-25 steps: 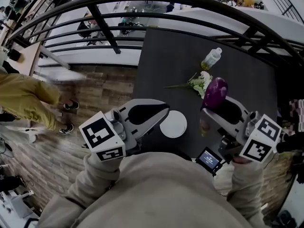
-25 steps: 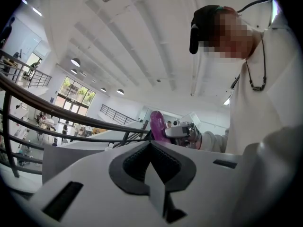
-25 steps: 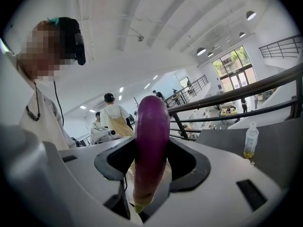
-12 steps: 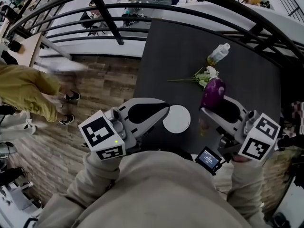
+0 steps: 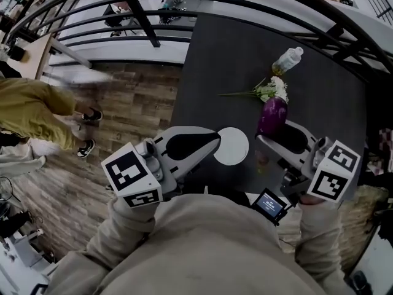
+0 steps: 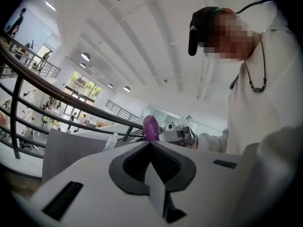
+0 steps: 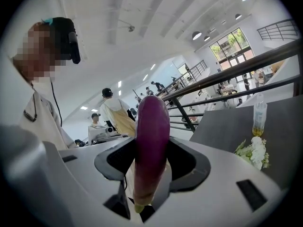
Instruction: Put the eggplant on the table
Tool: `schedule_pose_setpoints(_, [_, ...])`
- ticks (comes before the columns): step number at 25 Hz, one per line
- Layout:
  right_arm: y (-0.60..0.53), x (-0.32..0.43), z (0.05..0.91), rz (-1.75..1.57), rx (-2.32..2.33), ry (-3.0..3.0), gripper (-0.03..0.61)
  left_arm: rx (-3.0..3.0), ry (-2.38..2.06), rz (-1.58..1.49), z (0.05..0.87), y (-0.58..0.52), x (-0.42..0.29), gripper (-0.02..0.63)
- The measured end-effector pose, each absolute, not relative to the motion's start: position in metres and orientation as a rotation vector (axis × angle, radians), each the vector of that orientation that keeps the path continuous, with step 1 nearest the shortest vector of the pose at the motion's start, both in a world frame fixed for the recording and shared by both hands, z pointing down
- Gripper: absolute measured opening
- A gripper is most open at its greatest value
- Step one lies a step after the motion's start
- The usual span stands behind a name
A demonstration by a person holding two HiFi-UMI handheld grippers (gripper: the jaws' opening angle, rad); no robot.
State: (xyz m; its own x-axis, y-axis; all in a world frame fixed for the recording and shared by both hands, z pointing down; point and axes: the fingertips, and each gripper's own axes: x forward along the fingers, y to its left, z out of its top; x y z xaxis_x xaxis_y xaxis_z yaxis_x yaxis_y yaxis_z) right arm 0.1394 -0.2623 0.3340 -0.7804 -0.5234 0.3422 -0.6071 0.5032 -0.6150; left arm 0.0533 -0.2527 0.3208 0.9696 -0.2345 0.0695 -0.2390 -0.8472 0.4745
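While the right gripper [image 7: 152,148] clamps both jaws on the eggplant [image 7: 151,141], the purple fruit stands lengthwise between them, its pale stem end toward the camera and its rounded end sticking out past the fingertips. In the head view the eggplant [image 5: 273,115] sits at about 2 o'clock from the picture's middle, held over the dark table [image 5: 221,60]; whether it touches the tabletop cannot be told. A bunch of white flowers [image 5: 271,91] lies just beside its far end, at its 12 o'clock, and a clear bottle of yellowish liquid [image 5: 287,60] lies on its side at 1 o'clock from the flowers. A white round disc [image 5: 232,146] rests at the eggplant's 8 o'clock. The left gripper [image 5: 212,142] is at the disc's 9 o'clock, just beside it, and its own view shows the jaws pressed together on nothing. At 9 o'clock, off the table, a person in mustard clothes [image 5: 31,112] is on the wooden floor [image 5: 129,109].
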Motion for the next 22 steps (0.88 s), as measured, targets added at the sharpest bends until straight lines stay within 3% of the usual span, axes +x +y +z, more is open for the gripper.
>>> schedule_pose_setpoints(22, [-0.253,0.124,0.421,1.221,0.905,-2.457,0.219,2.519,-0.405,0.023,0.362,-0.23,0.03,0.005])
